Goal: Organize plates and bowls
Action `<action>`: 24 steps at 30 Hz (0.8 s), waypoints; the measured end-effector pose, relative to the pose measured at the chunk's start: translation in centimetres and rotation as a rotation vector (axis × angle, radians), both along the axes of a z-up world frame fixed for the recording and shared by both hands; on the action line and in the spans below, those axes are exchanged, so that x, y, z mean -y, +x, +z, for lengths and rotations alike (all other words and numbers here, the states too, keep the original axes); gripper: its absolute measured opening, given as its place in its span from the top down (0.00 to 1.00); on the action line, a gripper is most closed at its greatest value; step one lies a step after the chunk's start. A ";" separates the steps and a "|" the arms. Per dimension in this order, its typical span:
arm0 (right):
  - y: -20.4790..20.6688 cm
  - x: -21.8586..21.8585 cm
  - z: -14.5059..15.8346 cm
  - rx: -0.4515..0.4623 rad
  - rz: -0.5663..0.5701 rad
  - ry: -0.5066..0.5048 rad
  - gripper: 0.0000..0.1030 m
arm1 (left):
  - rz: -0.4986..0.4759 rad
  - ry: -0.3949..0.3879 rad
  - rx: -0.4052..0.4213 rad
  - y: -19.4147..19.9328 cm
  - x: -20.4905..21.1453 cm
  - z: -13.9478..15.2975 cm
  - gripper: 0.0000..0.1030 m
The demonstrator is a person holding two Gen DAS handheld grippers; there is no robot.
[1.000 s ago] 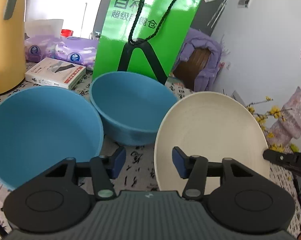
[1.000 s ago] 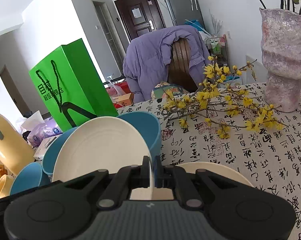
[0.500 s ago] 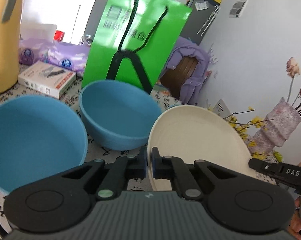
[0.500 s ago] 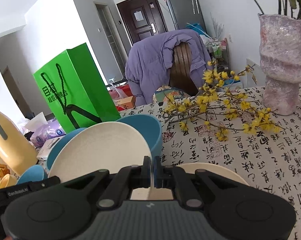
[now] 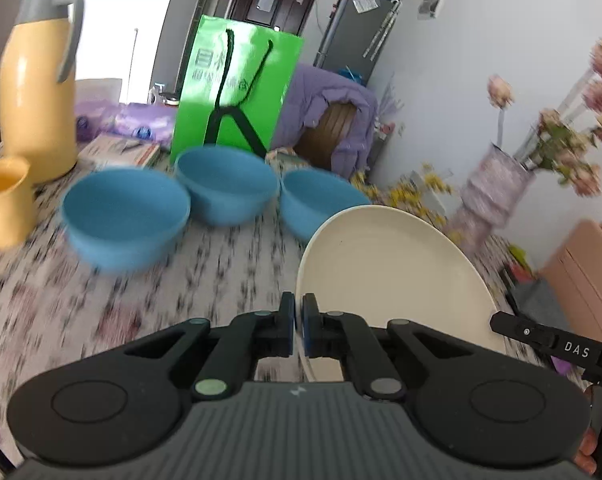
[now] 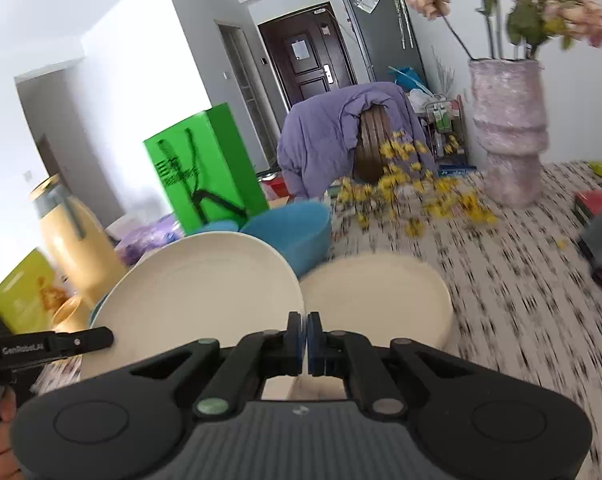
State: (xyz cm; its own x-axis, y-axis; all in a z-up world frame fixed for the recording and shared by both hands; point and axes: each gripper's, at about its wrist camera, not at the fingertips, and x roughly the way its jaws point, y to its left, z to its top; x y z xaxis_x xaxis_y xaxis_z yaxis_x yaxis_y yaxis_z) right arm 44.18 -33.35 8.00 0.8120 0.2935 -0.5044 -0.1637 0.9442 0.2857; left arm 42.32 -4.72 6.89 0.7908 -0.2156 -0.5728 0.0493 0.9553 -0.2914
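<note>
Both grippers hold one cream plate (image 5: 393, 276), lifted and tilted above the table. My left gripper (image 5: 295, 330) is shut on its left rim. My right gripper (image 6: 304, 338) is shut on its right rim, and the plate (image 6: 197, 280) fills the left of that view. A second cream plate (image 6: 377, 296) lies on the table below and to the right. Three blue bowls sit on the table: the left bowl (image 5: 125, 216), the middle bowl (image 5: 227, 190) and the right bowl (image 5: 321, 200), partly behind the held plate.
A yellow jug (image 5: 37, 80) and yellow cup (image 5: 3, 200) stand at the left. A green paper bag (image 5: 237, 92) stands behind the bowls. A pink vase with flowers (image 6: 509, 136) and yellow blossom twigs (image 6: 413, 196) are at the right. A chair with a purple jacket (image 6: 341, 136) is behind the table.
The left gripper closed on the plate's rim. Both grippers then lifted the plate up and back from the bowls, bringing a third blue bowl into view.
</note>
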 end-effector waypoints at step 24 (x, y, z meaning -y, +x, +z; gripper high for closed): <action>-28.0 0.8 -7.1 0.052 -0.085 -0.057 0.97 | -0.032 -0.010 -0.124 -22.4 2.6 -7.4 0.94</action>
